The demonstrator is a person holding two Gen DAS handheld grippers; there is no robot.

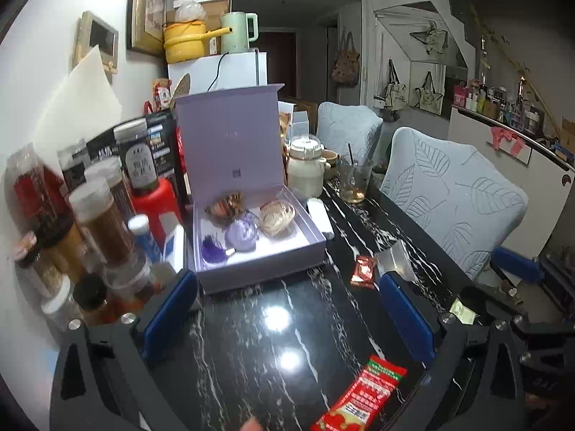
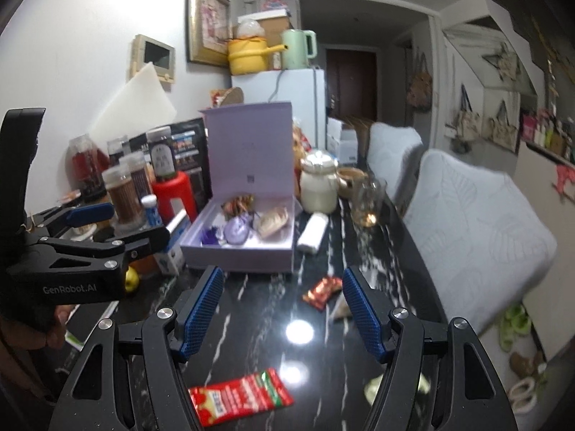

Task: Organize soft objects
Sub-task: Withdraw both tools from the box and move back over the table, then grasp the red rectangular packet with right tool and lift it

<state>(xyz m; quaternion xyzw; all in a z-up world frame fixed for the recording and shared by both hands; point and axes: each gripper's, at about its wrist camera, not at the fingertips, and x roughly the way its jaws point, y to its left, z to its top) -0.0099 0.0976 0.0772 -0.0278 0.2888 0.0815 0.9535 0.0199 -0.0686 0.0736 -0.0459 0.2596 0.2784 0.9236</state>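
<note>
the left tool (image 1: pixel 287 298) is held wide apart above the glossy black marble-patterned worktop (image 1: pixel 251 341), with nothing between its blue-padded fingers (image 1: pixel 169 309). the right tool (image 2: pixel 284 305) is likewise spread wide and nothing is gripped by it; its blue textured fingers (image 2: pixel 201 309) are seen hovering over the same worktop, and the left tool is seen from the side at the left edge of the right wrist view.

an open lilac cardboard gift box with an upright hinged lid (image 1: pixel 262 255) is set on the worktop just ahead of both tools. four soft things are seen lying inside it: a brown striped fabric scrunchie (image 1: pixel 224 206) at the back left, a cream gauzy scrunchie (image 1: pixel 276 217) at the back right, a pale purple sheer scrunchie (image 1: pixel 242 233) in the middle, and a dark purple feathery tuft (image 1: pixel 212 249) at the front left.

a small shiny red-and-gold foil wrapper (image 1: pixel 363 269) is seen on the worktop to the right of the box, near the left tool's right finger. a flat red-and-green printed sachet (image 1: pixel 363 395) lies nearer the cameras. a white rolled item (image 2: pixel 312 231) rests just beside the box's right wall. tall spice jars and bottles (image 1: pixel 104 222) are crowded along the wall to the left.
</note>
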